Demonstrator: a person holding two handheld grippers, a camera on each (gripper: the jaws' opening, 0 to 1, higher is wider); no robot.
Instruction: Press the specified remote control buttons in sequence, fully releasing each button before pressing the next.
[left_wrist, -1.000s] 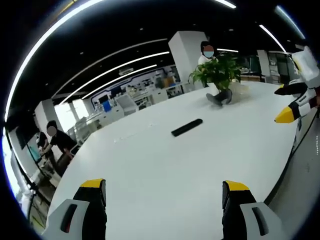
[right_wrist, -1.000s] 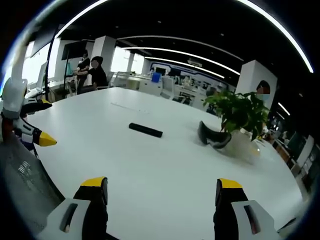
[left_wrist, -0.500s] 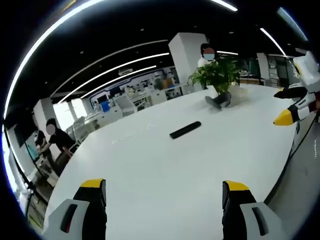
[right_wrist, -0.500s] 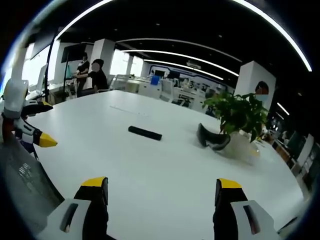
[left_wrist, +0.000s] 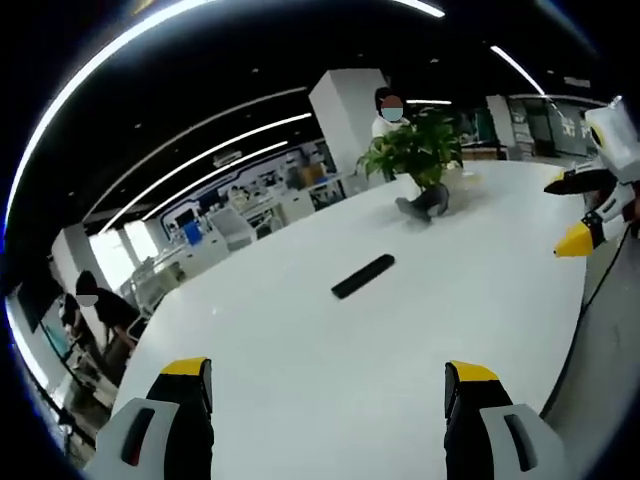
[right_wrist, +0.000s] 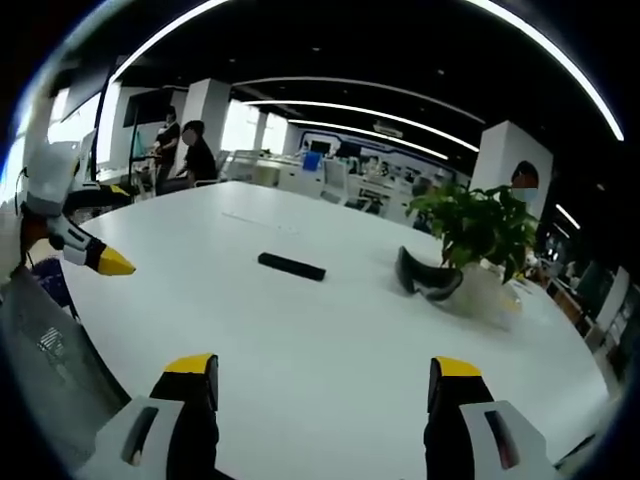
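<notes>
Meanwhile, the left tool (left_wrist: 328, 385) has swung slightly, so the remote (left_wrist: 363, 276) sits nearer its view's centre; the left tool (right_wrist: 85, 245) also appears raised in the right gripper view. Both tools stand wide and empty, the right tool (right_wrist: 313, 385) low over the bench (right_wrist: 330, 330). Remote (right_wrist: 291, 266) lies mid-bench, well apart, unpressed: approach only beginning.

Illumination comes from long white ceiling light strips (left_wrist: 190, 130) set in a dark ceiling; these appear as overexposed curved bands in both views. The white worktop (right_wrist: 330, 320) is evenly and brightly lit, with soft, faint shadows. Bright windows (right_wrist: 75, 125) at the far left of the right gripper view are blown out. Fisheye distortion bends straight lines strongly toward the edges. Distant background detail is soft and slightly blurred.
</notes>
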